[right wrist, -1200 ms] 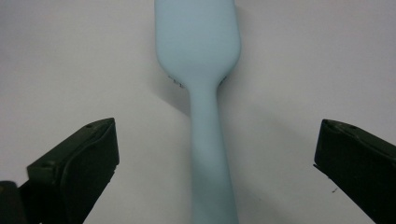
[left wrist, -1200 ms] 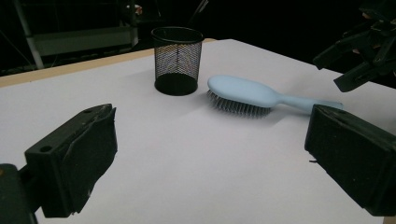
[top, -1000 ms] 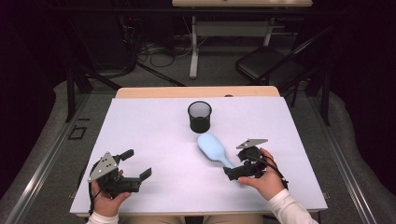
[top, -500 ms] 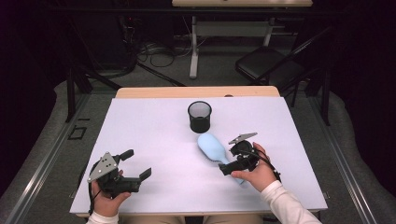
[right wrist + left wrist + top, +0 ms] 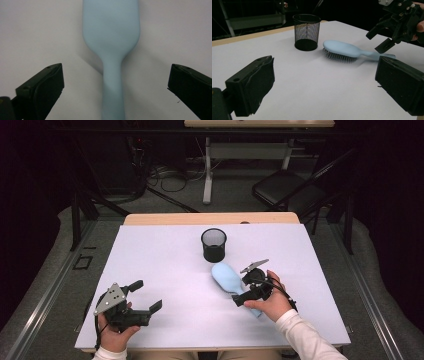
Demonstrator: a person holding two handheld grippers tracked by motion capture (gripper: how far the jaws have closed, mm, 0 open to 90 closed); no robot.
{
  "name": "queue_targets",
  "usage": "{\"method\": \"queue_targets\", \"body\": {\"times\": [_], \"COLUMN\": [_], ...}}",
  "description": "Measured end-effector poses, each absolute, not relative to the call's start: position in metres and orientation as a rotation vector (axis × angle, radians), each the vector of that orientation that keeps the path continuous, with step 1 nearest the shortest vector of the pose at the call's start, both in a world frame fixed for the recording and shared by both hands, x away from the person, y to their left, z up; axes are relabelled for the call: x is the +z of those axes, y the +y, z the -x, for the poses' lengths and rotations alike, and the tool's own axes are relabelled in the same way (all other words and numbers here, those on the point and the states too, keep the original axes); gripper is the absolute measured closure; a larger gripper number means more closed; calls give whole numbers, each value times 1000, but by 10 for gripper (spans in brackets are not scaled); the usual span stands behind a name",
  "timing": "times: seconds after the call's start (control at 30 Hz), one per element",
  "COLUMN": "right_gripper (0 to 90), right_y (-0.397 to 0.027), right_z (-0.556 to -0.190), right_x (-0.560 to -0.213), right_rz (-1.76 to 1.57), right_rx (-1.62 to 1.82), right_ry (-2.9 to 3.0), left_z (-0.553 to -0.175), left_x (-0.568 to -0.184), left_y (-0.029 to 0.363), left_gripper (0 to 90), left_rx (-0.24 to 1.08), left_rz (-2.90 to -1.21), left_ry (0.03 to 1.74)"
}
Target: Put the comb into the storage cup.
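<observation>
Right hand-held gripper is spread wide, hovering right over the handle of the light blue hairbrush, which lies bristles-down on the counter just beside the black mesh cup. Left hand-held gripper sits released, well apart. Risk I see: the thin handle could skid or roll if the jaws close off-center.

High view: fixed overhead, faces forward and down on whole worktop | Left gripper view: low, near surface, faces across to hairbrush and mesh cup, both shared with high view | Right gripper view: very close, straight down on hairbrush handle
</observation>
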State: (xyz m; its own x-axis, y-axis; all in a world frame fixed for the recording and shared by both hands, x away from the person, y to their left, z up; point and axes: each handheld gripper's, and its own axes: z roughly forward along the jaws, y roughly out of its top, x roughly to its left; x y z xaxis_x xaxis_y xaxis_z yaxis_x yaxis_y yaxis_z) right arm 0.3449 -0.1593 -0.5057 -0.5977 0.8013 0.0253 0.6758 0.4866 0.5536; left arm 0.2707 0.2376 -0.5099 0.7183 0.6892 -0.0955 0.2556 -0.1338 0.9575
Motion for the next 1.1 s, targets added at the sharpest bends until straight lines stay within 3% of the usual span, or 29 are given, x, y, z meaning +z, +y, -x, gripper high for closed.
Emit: {"method": "queue_targets", "body": {"times": [0.7, 1.1], "right_gripper": [28, 101], "right_y": [-146, -142], "right_z": [-358, -362], "right_x": [-518, -521], "right_rz": [-1253, -1248], "right_rx": [643, 622], "right_ry": [2574, 2611], "left_z": [-271, -271], "left_x": [-510, -510], "left_y": [238, 239], "left_gripper": [23, 23], "left_rx": [436, 435], "left_rz": [-1708, -1709], "left_ry": [753, 753]}}
